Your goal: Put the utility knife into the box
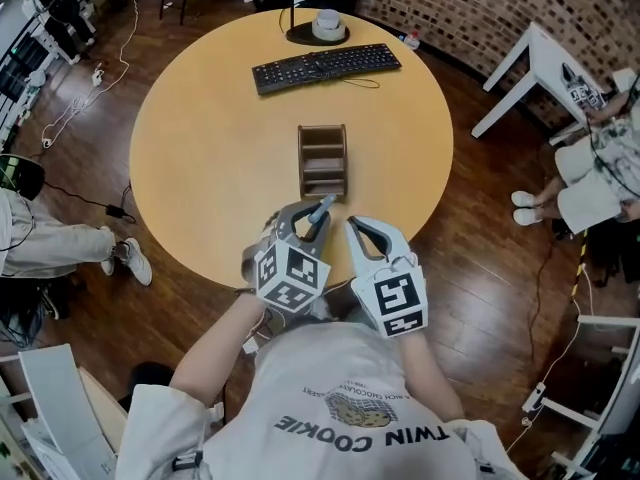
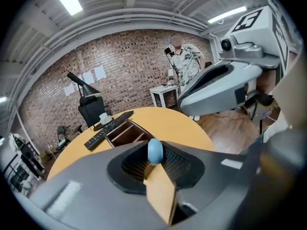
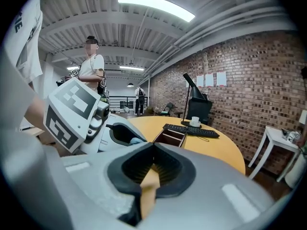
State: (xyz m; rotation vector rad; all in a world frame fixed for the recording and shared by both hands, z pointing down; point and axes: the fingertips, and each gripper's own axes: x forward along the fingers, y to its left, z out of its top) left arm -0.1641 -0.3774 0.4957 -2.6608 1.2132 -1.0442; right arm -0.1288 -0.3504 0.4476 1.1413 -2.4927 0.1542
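Head view — left gripper (image 1: 312, 218) fingers pinch rounded blue utility knife (image 1: 322, 206) | right gripper (image 1: 355, 228) fingers together | brown box (image 1: 303, 160)

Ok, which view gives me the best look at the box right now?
Head view: the box is seen whole from above, its compartments open. The left gripper view cuts off its near end; the right gripper view shows it small and foreshortened.

I count one table (image 1: 200, 148) carrying one box (image 1: 322, 160), one keyboard (image 1: 326, 68) and one cup (image 1: 328, 23) by the far edge. Plus one utility knife (image 1: 324, 205) and two grippers: left gripper (image 1: 316, 218), right gripper (image 1: 362, 236).
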